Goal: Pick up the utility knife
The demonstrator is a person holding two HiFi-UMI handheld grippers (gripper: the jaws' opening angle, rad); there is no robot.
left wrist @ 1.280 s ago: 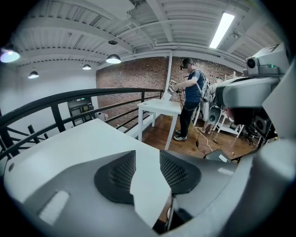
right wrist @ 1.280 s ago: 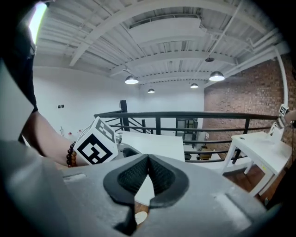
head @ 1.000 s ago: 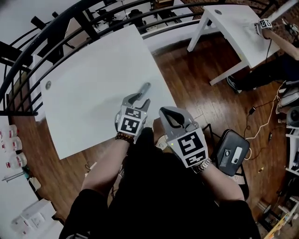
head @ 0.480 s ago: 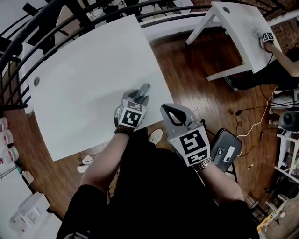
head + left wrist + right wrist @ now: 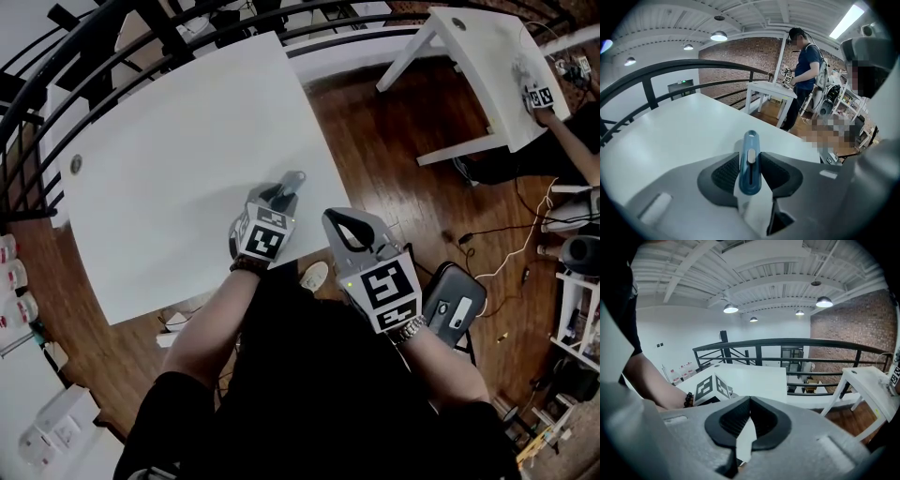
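Note:
The utility knife (image 5: 750, 164), blue-grey with a pale slider, lies on the white table (image 5: 670, 136) near its front right edge. In the head view only its far end (image 5: 292, 179) sticks out past my left gripper (image 5: 277, 199). The left gripper (image 5: 750, 158) is lowered over the knife and its jaws are closing, with both dark pads (image 5: 725, 172) against the handle's sides. My right gripper (image 5: 348, 228) hovers off the table's edge, to the right of the left one. Its jaws (image 5: 749, 401) are shut with nothing between them.
The table's right edge (image 5: 328, 178) runs close beside the knife, with wooden floor below. A black railing (image 5: 141, 28) curves round the far side. A second white table (image 5: 487, 66) and a person (image 5: 804, 61) stand at the back right. A black case (image 5: 455, 302) lies on the floor.
My left gripper has come down over the knife, which now sits between its pads. The right gripper has drifted a little and stayed shut.

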